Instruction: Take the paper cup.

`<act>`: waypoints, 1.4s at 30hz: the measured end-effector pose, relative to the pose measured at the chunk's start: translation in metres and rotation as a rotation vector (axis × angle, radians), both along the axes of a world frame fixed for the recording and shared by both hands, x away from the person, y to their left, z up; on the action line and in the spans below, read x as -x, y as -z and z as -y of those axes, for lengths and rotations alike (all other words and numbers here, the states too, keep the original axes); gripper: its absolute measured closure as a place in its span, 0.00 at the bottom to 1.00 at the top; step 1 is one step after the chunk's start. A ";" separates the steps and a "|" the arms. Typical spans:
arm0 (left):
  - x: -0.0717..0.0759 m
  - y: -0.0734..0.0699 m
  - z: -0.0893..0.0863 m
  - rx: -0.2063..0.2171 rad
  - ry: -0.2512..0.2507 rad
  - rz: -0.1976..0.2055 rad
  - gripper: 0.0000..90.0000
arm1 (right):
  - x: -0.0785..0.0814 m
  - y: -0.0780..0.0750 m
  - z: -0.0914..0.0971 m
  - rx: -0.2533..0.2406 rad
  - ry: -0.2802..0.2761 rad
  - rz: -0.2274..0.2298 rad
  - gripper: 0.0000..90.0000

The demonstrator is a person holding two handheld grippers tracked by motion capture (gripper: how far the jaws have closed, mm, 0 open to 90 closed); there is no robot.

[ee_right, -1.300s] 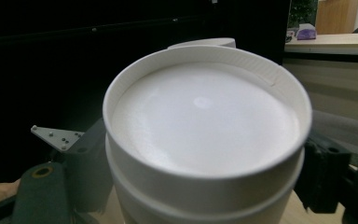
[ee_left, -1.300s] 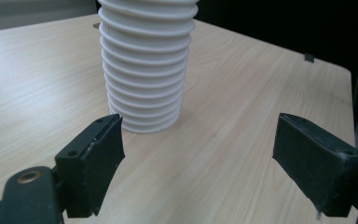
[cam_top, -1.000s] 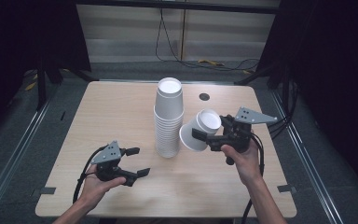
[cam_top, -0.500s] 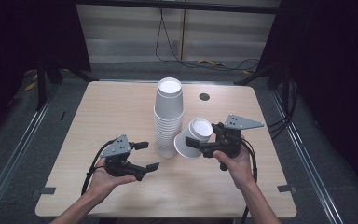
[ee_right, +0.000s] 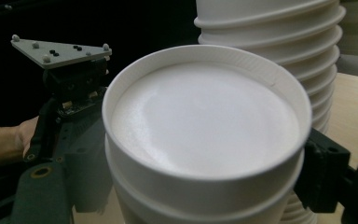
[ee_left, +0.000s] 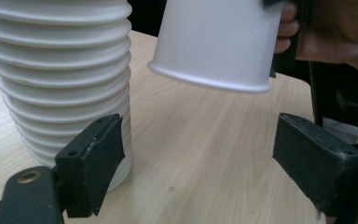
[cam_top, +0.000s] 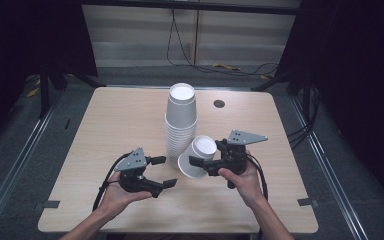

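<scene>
Item: white paper cups (cam_top: 198, 157), held inverted. The right gripper view shows a second rim just under the top one, so two cups nested, at least. Held by the right gripper (cam_top: 198, 163), jaws pressed on opposite sides of the cup wall near its closed end. Closed end up and tilted toward the person; open rim down, toward the bench (cam_top: 105, 125), clear of the surface in the left gripper view.

Location: over the middle of the bench, nearer the front edge than the back, just beside the foot of the tall stack of cups (cam_top: 180, 120). Whether cup and stack touch cannot be told.

Long axis: steep, leaning, rim end toward the stack's base.

Left gripper (cam_top: 164, 172): jaws parted with nothing between them, low over the front-left part of the bench. From it the held cups lie ahead and to the right, raised above jaw level; the stack stands ahead and to the left, close to the left jaw.

Nearer hand: the right, already on the cups. Judgement: the left gripper would have to rise and cross toward the rim to take the outer cup.
</scene>
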State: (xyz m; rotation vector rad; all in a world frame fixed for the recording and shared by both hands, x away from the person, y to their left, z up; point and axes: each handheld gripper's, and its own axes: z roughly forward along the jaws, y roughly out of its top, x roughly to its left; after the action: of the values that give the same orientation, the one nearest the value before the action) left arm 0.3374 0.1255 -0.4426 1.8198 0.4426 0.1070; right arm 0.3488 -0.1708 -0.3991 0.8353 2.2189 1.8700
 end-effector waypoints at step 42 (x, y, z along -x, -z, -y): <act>0.007 0.020 0.013 -0.004 0.086 -0.033 0.12 | 0.011 0.035 -0.054 -0.023 -0.168 -0.093 0.23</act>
State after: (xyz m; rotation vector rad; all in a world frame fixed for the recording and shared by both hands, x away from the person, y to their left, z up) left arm 0.3301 0.1122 -0.4622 1.8445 0.3867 0.0183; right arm 0.3378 -0.1169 -0.4341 0.7769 2.3961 1.9703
